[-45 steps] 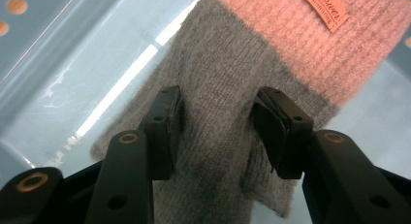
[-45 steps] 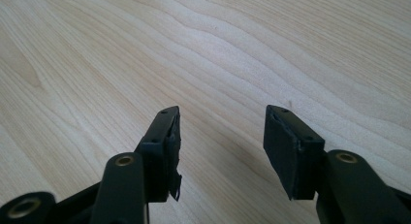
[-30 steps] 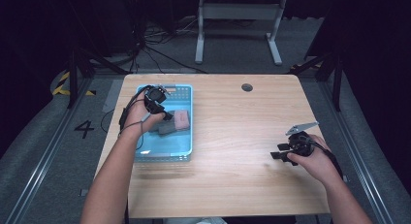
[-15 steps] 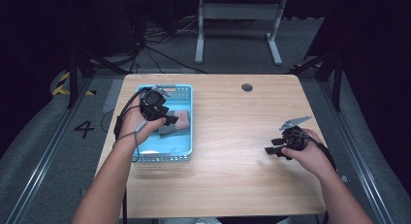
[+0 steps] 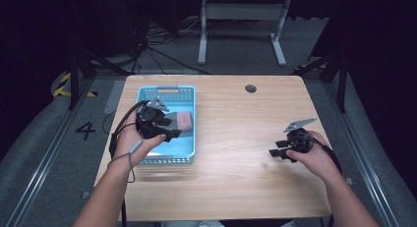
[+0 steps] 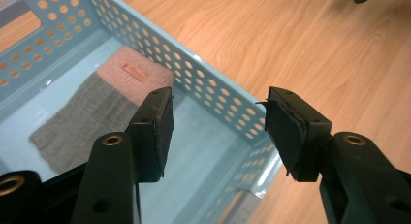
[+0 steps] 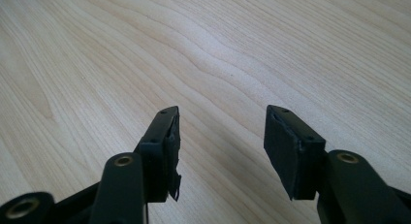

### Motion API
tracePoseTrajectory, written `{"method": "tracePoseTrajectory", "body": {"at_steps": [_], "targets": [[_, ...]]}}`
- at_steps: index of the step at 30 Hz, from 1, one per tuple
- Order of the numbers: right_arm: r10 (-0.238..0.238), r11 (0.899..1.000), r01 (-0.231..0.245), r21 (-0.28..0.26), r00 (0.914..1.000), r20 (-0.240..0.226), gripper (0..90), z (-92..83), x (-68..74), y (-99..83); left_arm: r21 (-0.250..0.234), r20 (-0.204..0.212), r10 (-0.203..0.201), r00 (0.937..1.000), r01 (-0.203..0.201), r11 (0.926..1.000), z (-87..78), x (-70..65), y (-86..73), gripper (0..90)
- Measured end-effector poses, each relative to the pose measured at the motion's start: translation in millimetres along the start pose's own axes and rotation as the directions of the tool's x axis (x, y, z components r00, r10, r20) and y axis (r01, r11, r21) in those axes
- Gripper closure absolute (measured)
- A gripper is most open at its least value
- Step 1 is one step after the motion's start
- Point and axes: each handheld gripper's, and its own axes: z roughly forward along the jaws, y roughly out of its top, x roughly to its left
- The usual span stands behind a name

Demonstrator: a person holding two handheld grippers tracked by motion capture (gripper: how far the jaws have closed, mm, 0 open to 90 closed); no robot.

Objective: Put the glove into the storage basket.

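Grey-and-pink knitted cloth point(image 6: 99, 107) lying flat on the floor of the blue basket point(image 6: 213, 88), just beyond and below the left gripper point(image 6: 215, 132), whose jaws hang spread and empty over the basket's side wall; right gripper point(image 7: 220, 146) spread, over bare table point(image 7: 242, 49).

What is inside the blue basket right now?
One folded knit cloth, grey with a pink end, lies flat on the blue basket's floor. The left gripper covers part of the basket from above.
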Motion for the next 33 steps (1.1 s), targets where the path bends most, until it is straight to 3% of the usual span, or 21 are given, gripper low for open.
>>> {"method": "tracePoseTrajectory", "body": {"at_steps": [3, 9, 13, 20, 28, 33], "targets": [[-0.001, 1.0, 0.001, -0.003, 1.0, 0.001, 48.1, -0.9, 0.6, -0.5, -0.006, -0.006, -0.033, 0.9994, 0.033, 0.9994, -2.0, -8.0, -9.0, 44.6], [0.004, 1.0, -0.004, -0.005, 1.0, 0.006, 48.1, -3.6, 0.1, -3.0, -0.044, 0.041, -0.025, 0.9989, 0.027, 0.9987, -0.7, -27.1, -28.1, 45.8], [0.01, 1.0, -0.01, -0.003, 0.9999, 0.007, 48.1, -3.6, -0.6, -4.4, -0.065, 0.048, -0.022, 0.9986, 0.025, 0.9976, 2.1, -40.1, -37.8, 45.8], [0.006, 1.0, -0.006, 0.001, 1.0, 0.003, 47.9, -4.1, -0.1, -6.6, -0.027, 0.004, -0.027, 0.9996, 0.028, 0.9992, 14.5, -48.3, -56.5, 48.4], [0.012, 1.0, -0.012, 0.007, 0.9999, 0.009, 47.7, -3.5, -3.3, -10.4, -0.034, 0.094, 0.021, 0.9953, -0.018, 0.9993, 29.0, -66.1, -78.1, 50.1], [0.013, 1.0, -0.013, 0.009, 0.9999, 0.006, 47.6, -3.0, -2.7, -11.0, -0.026, 0.127, 0.047, 0.9908, -0.044, 0.9987, 45.3, -74.7, -92.2, 57.1]]}}
